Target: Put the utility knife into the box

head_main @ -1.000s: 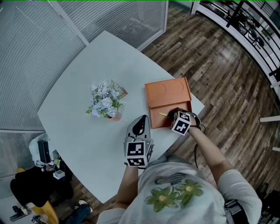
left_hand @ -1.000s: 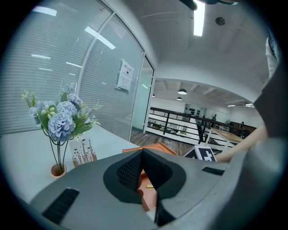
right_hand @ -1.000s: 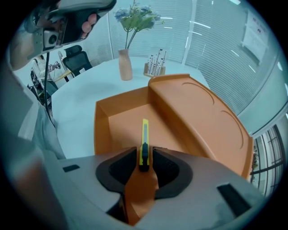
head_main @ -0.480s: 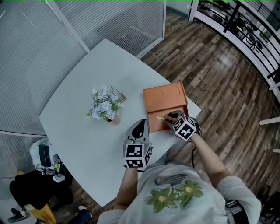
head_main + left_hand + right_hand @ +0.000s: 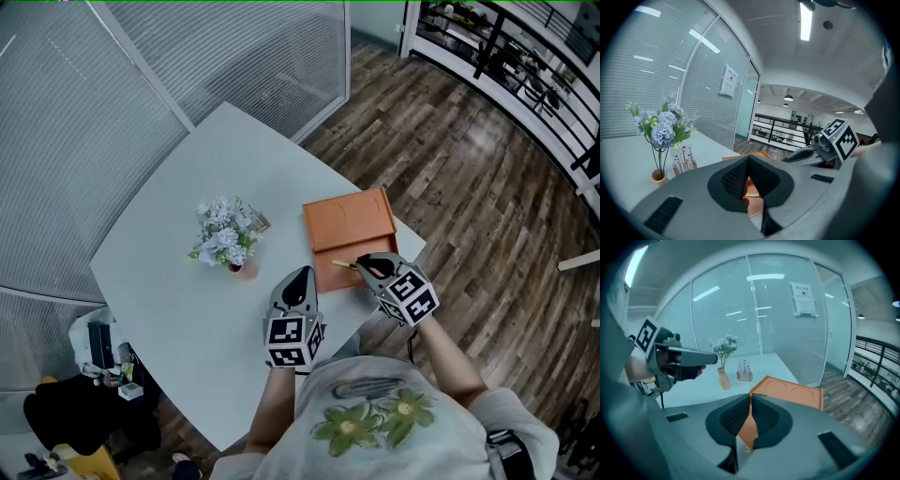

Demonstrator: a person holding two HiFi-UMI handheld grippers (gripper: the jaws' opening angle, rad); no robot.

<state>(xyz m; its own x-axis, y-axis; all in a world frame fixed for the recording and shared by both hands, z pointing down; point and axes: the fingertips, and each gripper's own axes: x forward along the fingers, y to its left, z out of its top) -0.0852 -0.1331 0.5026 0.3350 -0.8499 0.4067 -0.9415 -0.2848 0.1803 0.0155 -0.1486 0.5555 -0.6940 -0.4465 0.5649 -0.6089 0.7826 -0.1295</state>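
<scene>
A flat orange box (image 5: 349, 220) sits open on the white table (image 5: 187, 187), close to the table's near edge. Its lid is folded back on the far side and has two round dents in it. The near half is a shallow tray. A thin yellow utility knife (image 5: 343, 265) lies flat inside that tray, pointing sideways across it.

**How my counter is laid out**

The box (image 5: 349, 225) sits by the counter's (image 5: 169, 234) right edge, and the utility knife (image 5: 345, 266) lies in its near part. The flower vase (image 5: 223, 239) stands left of the box. A small stand (image 5: 684, 161) sits just beside the vase on the box's side.
</scene>
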